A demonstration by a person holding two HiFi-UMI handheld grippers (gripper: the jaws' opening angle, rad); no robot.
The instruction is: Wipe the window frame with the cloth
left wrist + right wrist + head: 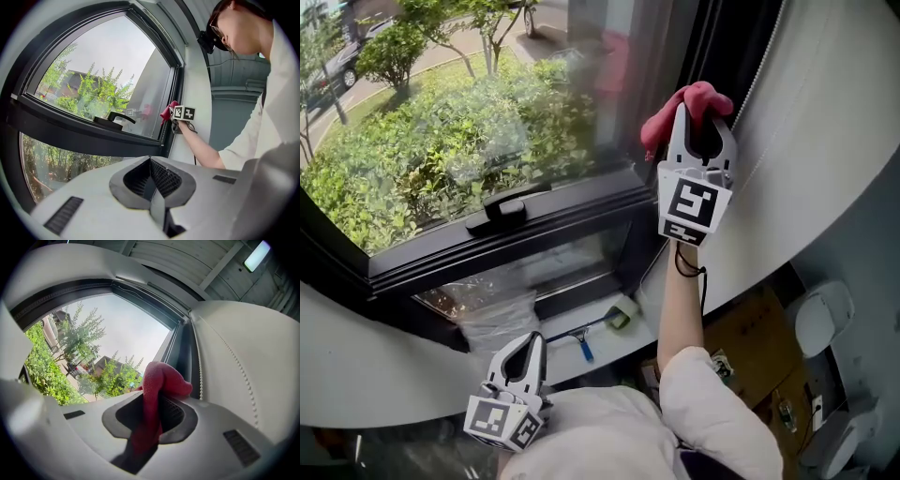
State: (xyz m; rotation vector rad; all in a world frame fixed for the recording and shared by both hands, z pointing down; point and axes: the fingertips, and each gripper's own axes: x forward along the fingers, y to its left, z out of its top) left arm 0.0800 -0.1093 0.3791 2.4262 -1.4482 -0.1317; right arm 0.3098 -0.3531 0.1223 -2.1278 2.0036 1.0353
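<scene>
Clamps the red cloth (pixel 697 97) in the right gripper (pixel 703 117), up by the dark window frame (pixel 581 214)'s upright; holds the left gripper (pixel 528 345) low, jaws together, empty.

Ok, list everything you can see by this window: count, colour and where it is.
window frame: one, black, around the glass
window handle: one, black, on the frame's crossbar
cloth: one, red, at the frame's right upright
bead cord: one, white, right of the frame
small tool: one, blue handle, on the ledge below
cardboard box: one, brown, lower right
shrubs: many, green, outside
right gripper: one, white, raised, shut on the cloth
left gripper: one, white, low left, shut, empty
</scene>
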